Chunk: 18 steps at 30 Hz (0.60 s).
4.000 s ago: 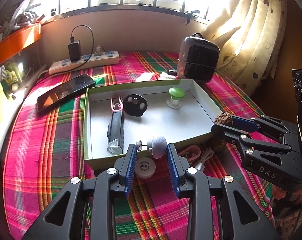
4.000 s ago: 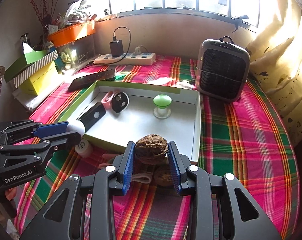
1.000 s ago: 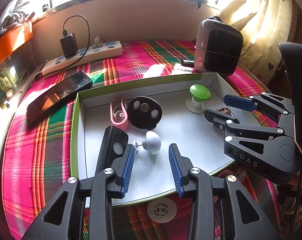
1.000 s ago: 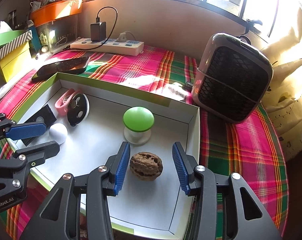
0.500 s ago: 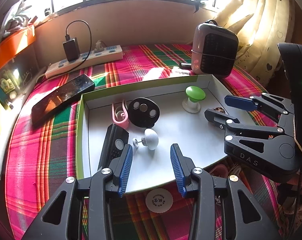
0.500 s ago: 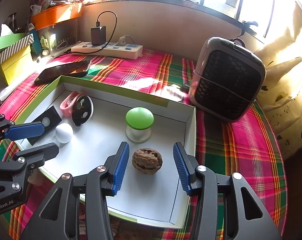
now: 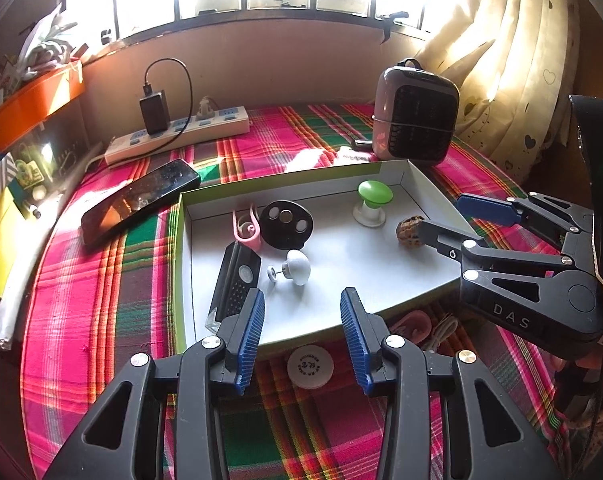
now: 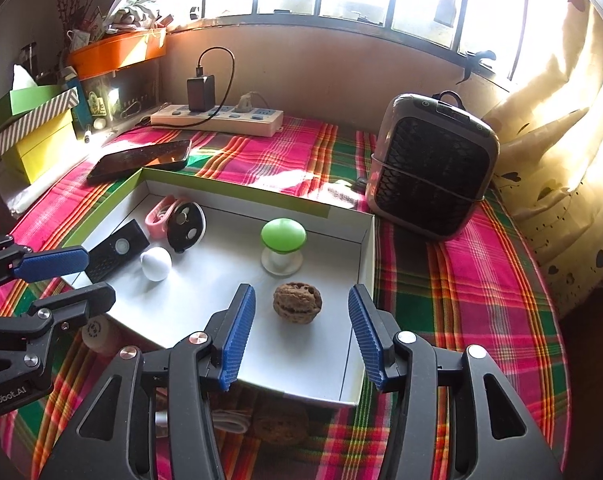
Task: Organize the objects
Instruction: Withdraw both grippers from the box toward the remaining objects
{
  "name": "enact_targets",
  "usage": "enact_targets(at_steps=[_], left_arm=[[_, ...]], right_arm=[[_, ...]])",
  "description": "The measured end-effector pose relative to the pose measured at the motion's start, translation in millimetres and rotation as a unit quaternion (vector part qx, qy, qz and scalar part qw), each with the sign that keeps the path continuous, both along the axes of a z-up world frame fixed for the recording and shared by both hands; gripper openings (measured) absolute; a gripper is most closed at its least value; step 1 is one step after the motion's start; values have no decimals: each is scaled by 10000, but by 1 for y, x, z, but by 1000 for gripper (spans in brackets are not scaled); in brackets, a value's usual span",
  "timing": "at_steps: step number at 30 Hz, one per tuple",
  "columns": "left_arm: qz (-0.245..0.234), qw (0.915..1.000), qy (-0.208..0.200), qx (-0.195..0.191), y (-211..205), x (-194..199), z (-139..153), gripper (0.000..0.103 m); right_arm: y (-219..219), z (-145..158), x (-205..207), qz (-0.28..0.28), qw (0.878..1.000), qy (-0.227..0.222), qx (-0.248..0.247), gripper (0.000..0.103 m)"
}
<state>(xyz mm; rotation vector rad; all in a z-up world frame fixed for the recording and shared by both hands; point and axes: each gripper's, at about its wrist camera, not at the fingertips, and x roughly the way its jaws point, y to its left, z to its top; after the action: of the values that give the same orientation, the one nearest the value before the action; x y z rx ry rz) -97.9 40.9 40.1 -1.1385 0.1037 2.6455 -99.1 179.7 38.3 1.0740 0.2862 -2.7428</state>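
I am holding the left gripper (image 7: 301,334) over the near edge of the shallow box (image 7: 425,188), its blue-padded jaws standing wide apart with nothing between them. Just past its tips the white knob (image 7: 297,266) is lying on the box floor, beside the black remote (image 7: 235,282), with the black disc (image 7: 286,224) and the pink clip (image 7: 245,230) behind them. A white round cap (image 7: 310,366) is sitting on the plaid tablecloth (image 7: 101,280) outside the box, under the left gripper. I am keeping the right gripper (image 8: 301,336) at the box's near right corner, jaws also spread and gripping nothing; the walnut (image 8: 297,303) is resting on the box floor between and just beyond its tips, touching neither pad. The green-topped knob (image 8: 282,240) is standing upright just behind the walnut. A second walnut (image 8: 279,424) is lying on the cloth below the box's near wall.
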Motion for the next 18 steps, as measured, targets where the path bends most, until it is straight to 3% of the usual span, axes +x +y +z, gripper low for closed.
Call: enact_targets(at_steps=[18], left_arm=[[29, 9997, -57, 237, -16, 32, -1, 38]], right_arm=[[24, 1, 41, -293, 9991, 29, -307, 51]])
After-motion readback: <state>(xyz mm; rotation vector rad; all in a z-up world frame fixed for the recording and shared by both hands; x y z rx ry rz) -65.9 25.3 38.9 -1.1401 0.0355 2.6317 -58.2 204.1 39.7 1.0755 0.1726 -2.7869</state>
